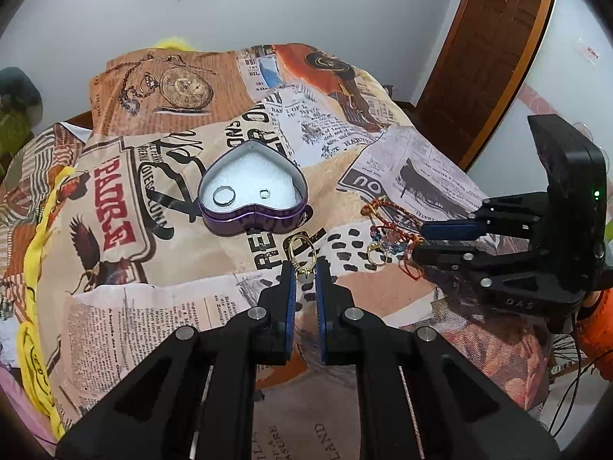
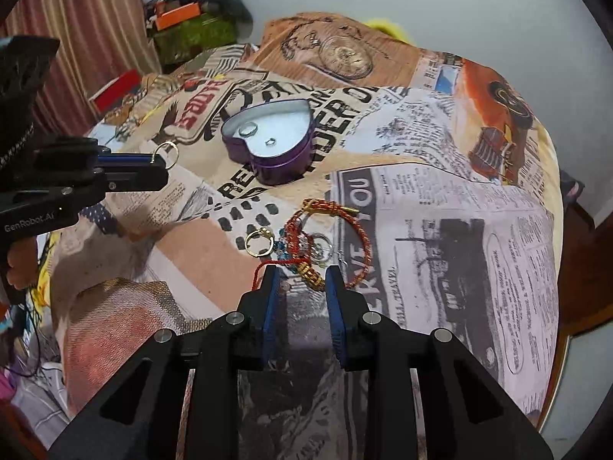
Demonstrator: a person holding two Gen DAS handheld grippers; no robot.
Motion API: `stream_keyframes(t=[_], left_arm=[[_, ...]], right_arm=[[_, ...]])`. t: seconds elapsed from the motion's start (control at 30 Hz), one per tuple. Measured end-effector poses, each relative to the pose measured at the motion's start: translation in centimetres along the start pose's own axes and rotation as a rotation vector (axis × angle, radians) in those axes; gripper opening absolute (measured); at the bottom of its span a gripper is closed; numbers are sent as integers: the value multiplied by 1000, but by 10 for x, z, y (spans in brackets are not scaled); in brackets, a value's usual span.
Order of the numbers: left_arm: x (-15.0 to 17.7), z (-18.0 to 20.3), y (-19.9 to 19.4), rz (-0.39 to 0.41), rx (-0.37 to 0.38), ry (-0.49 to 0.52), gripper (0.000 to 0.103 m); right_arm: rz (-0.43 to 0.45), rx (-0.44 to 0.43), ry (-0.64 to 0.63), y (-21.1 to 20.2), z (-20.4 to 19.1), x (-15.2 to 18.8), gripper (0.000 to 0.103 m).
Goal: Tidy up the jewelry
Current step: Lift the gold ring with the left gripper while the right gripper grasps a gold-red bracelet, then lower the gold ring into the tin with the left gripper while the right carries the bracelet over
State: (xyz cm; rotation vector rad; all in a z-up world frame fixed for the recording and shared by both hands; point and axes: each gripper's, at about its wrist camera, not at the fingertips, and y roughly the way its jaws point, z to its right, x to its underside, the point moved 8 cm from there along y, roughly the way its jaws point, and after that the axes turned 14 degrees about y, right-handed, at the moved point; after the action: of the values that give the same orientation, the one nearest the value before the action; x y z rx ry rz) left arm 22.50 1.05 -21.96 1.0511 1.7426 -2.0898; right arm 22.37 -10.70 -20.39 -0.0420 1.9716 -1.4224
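Note:
A purple heart-shaped tin lies open on the printed cloth, with a silver ring and a smaller ring inside. My left gripper is shut on a gold ring, held just in front of the tin. My right gripper is open, its fingertips over a pile of red and gold cord bracelets. Another gold ring lies left of the pile.
The printed cloth covers a round table. A wooden door stands at the right in the left wrist view. Striped curtains and cluttered boxes are at the left in the right wrist view.

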Motion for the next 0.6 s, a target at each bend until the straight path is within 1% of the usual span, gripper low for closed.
stream_keyframes(t=[0.17,0.2,0.23,0.27,0.37,0.5,0.6], left_arm=[[2,-2,4,-9,-1,-2,8],[3,-2,4,-10,-1,-2,8],[3,-3,5,-11,-4,-2,8],[4,-3,5,-12,-6,-2,8],[5,-5,5,-14,-5,-7,8],[4,-5,2,-7,-6,-8,8],[3,-4,-1,0,-8,-10,8]], right_arm=[[4,-3,3,6,-2,-2,21],[11,-7,13,6,-1,-3,18],[10,-14,22,6,0,-3,10],[8,-22,36,6,0,-2,9],[10,-56,91,2,3,-3,7],[36,-66,103,-11,2,-5,7],[73,-70,105,-25,0,-10,7]])
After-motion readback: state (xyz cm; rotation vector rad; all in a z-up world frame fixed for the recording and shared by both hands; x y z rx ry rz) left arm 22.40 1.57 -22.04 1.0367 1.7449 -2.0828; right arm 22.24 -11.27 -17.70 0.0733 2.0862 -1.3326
